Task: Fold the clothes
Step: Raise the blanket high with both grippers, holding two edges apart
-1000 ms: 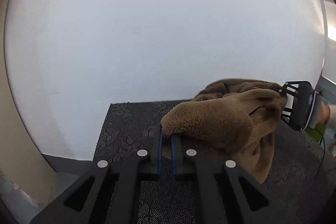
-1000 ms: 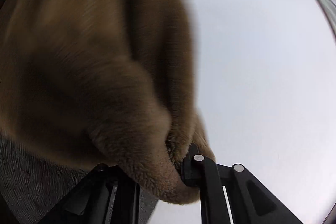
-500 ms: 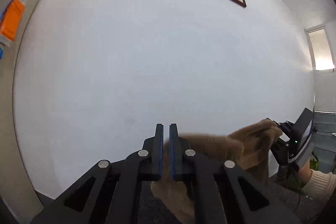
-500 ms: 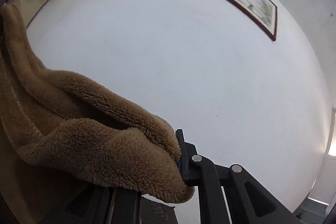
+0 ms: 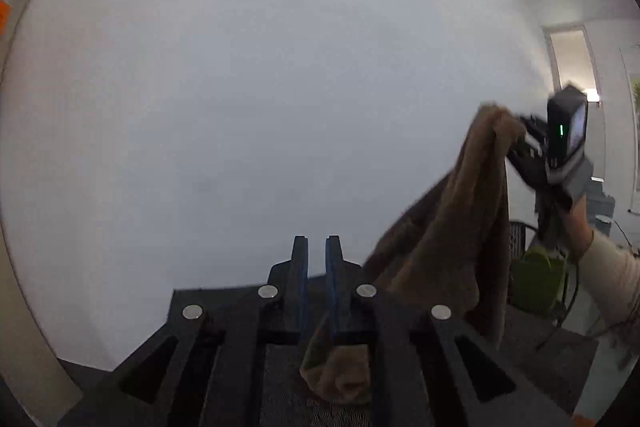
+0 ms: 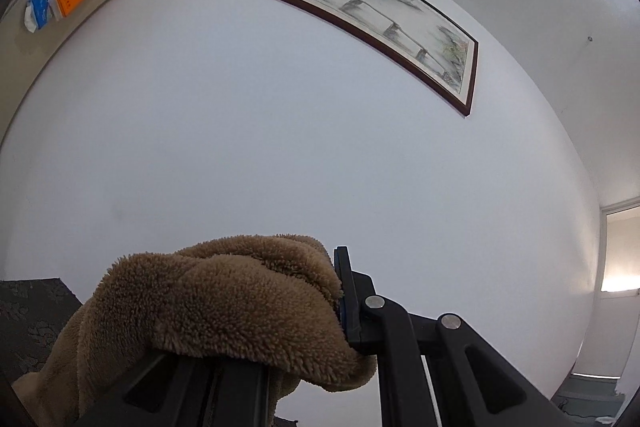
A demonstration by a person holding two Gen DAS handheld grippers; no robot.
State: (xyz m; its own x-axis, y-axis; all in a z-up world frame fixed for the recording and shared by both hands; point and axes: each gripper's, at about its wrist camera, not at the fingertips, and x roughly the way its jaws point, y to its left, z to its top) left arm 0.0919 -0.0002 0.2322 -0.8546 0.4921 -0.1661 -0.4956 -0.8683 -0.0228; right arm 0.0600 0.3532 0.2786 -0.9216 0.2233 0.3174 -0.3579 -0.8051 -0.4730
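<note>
- Since a second ago the brown fleece garment [image 5: 452, 227] has left the desk [image 5: 532, 343] and hangs above it.
- Left gripper [image 5: 316, 255] jaws are opening, fleece low between them.
- Right gripper [image 6: 320, 291] pinches the fleece's top.

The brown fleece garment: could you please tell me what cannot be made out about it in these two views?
- Left wrist view: the brown fleece garment is motion-blurred, so its type is unclear.
- Left wrist view: the left gripper jaws are opening with fabric low between them; the fingers hide whether it is pinched.
- Right wrist view: fleece covers one finger of the right gripper; the lower edge cuts off the rest.
</note>
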